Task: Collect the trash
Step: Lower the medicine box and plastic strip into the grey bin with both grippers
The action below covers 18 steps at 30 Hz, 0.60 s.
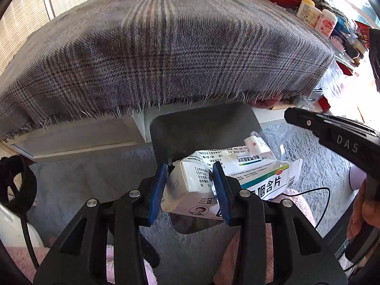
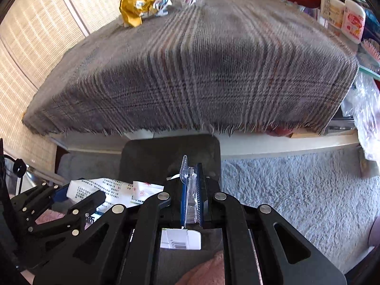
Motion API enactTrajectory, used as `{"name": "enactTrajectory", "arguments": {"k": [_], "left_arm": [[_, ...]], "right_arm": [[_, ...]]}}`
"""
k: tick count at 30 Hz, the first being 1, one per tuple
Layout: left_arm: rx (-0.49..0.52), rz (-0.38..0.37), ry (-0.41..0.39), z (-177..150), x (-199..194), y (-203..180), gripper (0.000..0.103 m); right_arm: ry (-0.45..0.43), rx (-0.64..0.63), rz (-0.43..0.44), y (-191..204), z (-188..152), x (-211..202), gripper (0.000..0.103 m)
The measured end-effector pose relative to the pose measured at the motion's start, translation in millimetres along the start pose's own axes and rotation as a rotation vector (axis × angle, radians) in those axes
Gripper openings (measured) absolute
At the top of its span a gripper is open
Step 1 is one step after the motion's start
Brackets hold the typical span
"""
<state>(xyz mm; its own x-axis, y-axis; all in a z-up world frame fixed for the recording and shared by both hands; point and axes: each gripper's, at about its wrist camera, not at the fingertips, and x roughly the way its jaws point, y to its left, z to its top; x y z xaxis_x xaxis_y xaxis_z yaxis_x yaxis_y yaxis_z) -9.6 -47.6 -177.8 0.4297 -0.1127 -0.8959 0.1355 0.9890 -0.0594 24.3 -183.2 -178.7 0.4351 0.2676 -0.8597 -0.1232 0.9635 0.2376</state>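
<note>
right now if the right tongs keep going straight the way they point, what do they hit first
Probably the dark bin just beyond the right tongs, which pinch a clear plastic scrap; depth is hard to judge.

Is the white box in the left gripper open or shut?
Open: the white box has an end flap sticking out loose while the left gripper clamps it.

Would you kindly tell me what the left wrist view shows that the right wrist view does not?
Only the left wrist view shows the left tongs clamped on a white medicine box, and the hand holding the other tool.

Only the right wrist view shows the right tongs shut on a clear plastic strip.

Both show the dark bin below, the plaid cloth on the table, and crumpled yellow wrapping at its far edge.
</note>
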Motion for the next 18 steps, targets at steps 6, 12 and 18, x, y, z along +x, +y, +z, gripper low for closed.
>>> {"name": "enactTrajectory", "arguments": {"k": [6, 12, 18], "left_arm": [[-0.002, 0.003, 0.042, -7.3, 24.3, 3.4, 0.038], [-0.009, 0.019, 0.071, -9.2, 34.5, 9.0, 0.039], [-0.022, 0.022, 0.077, -9.4, 36.2, 15.1, 0.054]], "right_arm": [[0.047, 0.006, -0.002, -0.8, -5.9, 22.3, 0.009], [0.076, 0.014, -0.007, -0.7, -9.2, 35.4, 0.012], [0.089, 0.021, -0.034, -0.5, -8.1, 41.1, 0.018]]}}
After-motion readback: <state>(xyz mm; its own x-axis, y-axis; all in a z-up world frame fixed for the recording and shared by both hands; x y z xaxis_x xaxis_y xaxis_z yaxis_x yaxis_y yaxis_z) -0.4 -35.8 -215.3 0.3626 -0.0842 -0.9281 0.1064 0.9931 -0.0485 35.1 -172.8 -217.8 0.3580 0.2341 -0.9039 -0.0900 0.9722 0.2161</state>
